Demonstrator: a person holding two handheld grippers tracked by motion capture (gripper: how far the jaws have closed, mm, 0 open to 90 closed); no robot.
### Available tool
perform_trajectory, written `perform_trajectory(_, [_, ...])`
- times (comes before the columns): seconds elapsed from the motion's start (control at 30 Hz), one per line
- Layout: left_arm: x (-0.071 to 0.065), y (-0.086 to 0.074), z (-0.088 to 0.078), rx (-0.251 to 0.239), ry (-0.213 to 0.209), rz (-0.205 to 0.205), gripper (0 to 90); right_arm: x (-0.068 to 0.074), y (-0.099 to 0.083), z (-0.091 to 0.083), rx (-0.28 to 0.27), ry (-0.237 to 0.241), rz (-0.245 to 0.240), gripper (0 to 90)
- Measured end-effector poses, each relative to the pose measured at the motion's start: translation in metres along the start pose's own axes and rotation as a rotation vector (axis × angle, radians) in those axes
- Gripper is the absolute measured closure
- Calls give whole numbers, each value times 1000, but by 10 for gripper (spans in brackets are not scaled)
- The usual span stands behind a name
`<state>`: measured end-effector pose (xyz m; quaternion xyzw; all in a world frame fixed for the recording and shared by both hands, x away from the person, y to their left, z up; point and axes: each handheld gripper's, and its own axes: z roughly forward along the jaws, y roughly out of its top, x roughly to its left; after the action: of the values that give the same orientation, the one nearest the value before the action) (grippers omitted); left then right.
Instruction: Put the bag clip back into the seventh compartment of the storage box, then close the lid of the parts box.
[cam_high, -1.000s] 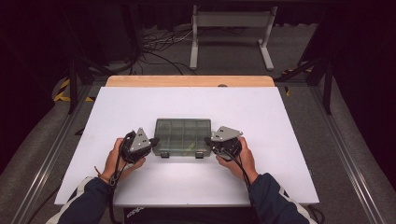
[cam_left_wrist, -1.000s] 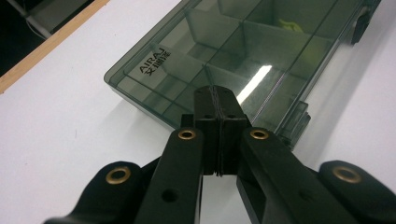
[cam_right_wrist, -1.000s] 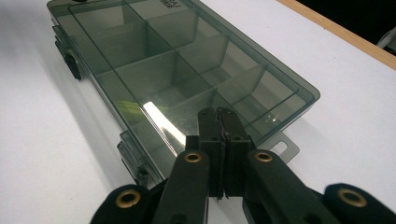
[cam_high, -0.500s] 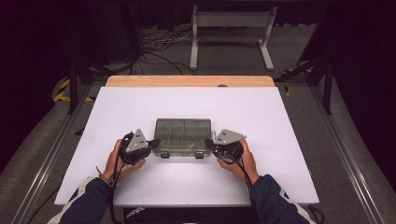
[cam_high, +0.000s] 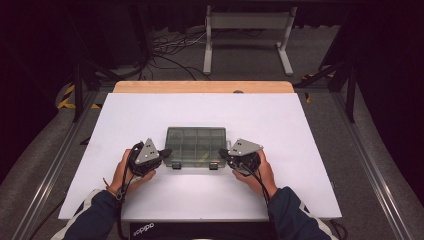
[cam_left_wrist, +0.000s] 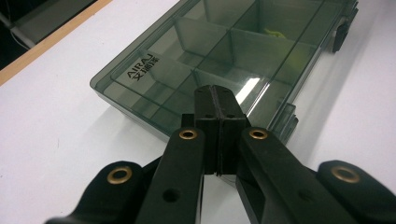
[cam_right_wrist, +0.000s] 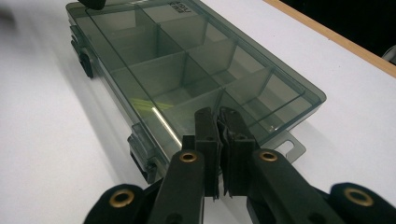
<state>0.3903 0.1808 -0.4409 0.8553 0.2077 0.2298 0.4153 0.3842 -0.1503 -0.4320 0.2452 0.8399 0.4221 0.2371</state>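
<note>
Smoky clear box (cam_high: 195, 145), lid shut, lying flat on white table (cam_high: 300, 130), nearer the person's edge than the wooden far strip (cam_high: 202, 86). Dividers visible thru lid; small yellow-green bit (cam_left_wrist: 275, 33) inside one compartment; two dark latches (cam_high: 175, 165) on box's near side. Left gripper (cam_high: 165, 151) at box's left end, tips close to that end wall, contact w/ box not clear; jaws pressed together, nothing between. Right gripper (cam_high: 223, 154) at box's right end, by the corner w/ the hang tab (cam_right_wrist: 292, 148); jaws nearly together w/ a thin slit, just been easing apart, nothing between them. Each hand (cam_high: 127, 172) gripping its tool just outside box's ends.
</note>
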Motion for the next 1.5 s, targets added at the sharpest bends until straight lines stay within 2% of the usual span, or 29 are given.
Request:
perform_trajectory(0.2, [-1,0,-1,-3,9,6,890,-1,1,-1,3,1,-3,839])
perform_trajectory(0.23, [0,0,-1,-7,4,2,881,-1,1,-1,-3,-1,-1,827])
perform_trajectory(0.33, [1,0,-6,-24,21,22,852,-1,3,-4,-21,1,-6,767])
perform_trajectory(0.37, [2,1,-7,-36,22,18,814,-1,5,-5,-37,2,-2,742])
perform_trajectory(0.47, [2,1,-10,-66,5,32,785,-2,7,-8,-60,-3,-2,682])
perform_trajectory(0.57, [0,3,-12,-78,12,47,722,-3,9,-11,-77,-10,2,640])
perform_trajectory(0.73, [-1,4,-16,-94,24,42,625,-3,12,-14,-94,-21,-6,587])
perform_trajectory(0.83, [0,3,-17,-105,19,36,517,-3,14,-15,-113,-32,-11,521])
perform_trajectory(0.93, [0,2,-16,-115,17,28,433,-2,13,-13,-100,-29,-21,464])
perform_trajectory(1.0, [1,0,-13,-101,28,25,378,-1,12,-11,-90,-25,-27,414])
perform_trajectory(1.03, [1,0,-13,-101,28,25,314,-1,12,-11,-90,-25,-27,414])
perform_trajectory(1.07, [1,0,-12,-101,32,13,283,0,11,-10,-96,-30,-28,352])
perform_trajectory(1.1, [1,-1,-11,-104,25,6,283,0,11,-10,-96,-30,-28,352])
perform_trajectory(1.13, [1,-1,-10,-102,35,-1,255,0,11,-9,-98,-35,-28,311])
perform_trajectory(1.17, [1,-1,-9,-111,34,-21,195,0,10,-6,-105,-52,-13,244])
perform_trajectory(1.2, [1,-1,-9,-111,34,-21,181,0,10,-6,-105,-52,-13,244])
perform_trajectory(1.23, [1,0,-9,-124,33,-29,181,0,10,-5,-108,-59,-9,202])
perform_trajectory(1.27, [1,0,-9,-129,37,-28,140,-1,10,-2,-114,-59,9,169])
perform_trajectory(1.37, [0,1,-10,-153,35,-42,89,-2,10,1,-113,-41,34,115])
perform_trajectory(1.43, [0,1,-10,-161,32,-43,78,-2,11,4,-107,-45,29,76])
perform_trajectory(1.5, [0,1,-10,-170,26,-38,67,-2,11,5,-99,-50,21,73])
